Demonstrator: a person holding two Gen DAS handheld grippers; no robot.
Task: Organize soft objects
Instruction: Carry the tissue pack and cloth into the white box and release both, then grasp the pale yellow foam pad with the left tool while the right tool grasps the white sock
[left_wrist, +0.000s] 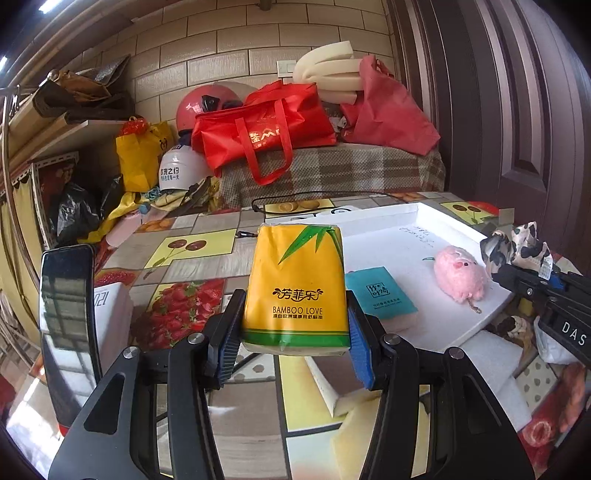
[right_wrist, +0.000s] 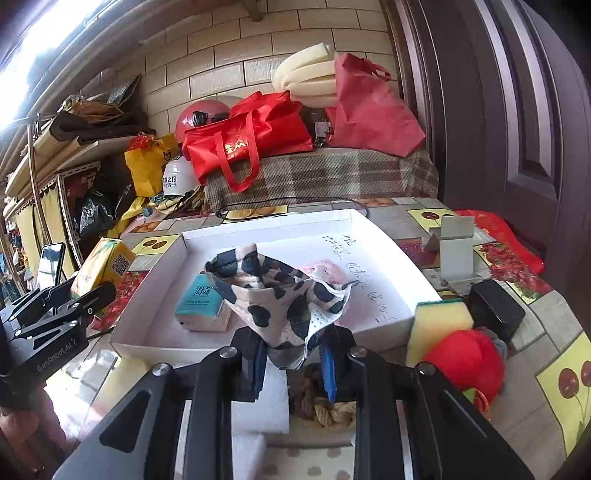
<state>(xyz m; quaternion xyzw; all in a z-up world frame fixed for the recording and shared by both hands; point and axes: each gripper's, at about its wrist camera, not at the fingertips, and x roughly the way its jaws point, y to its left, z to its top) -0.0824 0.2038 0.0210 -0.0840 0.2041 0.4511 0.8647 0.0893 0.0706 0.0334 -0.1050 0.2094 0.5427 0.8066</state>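
Observation:
My left gripper (left_wrist: 293, 325) is shut on a yellow tissue pack (left_wrist: 295, 288) and holds it above the table, left of the white tray (left_wrist: 388, 229). The pack also shows in the right wrist view (right_wrist: 103, 266). My right gripper (right_wrist: 293, 354) is shut on a cow-print cloth (right_wrist: 280, 295) and holds it over the tray's near edge (right_wrist: 155, 343). The cloth also shows in the left wrist view (left_wrist: 517, 245). A teal tissue pack (left_wrist: 384, 295) and a pink plush pig (left_wrist: 460, 277) lie in the tray.
A phone (left_wrist: 66, 325) stands at the table's left. A yellow sponge (right_wrist: 439, 325), a red plush (right_wrist: 467, 358), a black box (right_wrist: 496, 310) and a white stand (right_wrist: 456, 251) sit right of the tray. White foam pieces (right_wrist: 262, 398) lie under my right gripper.

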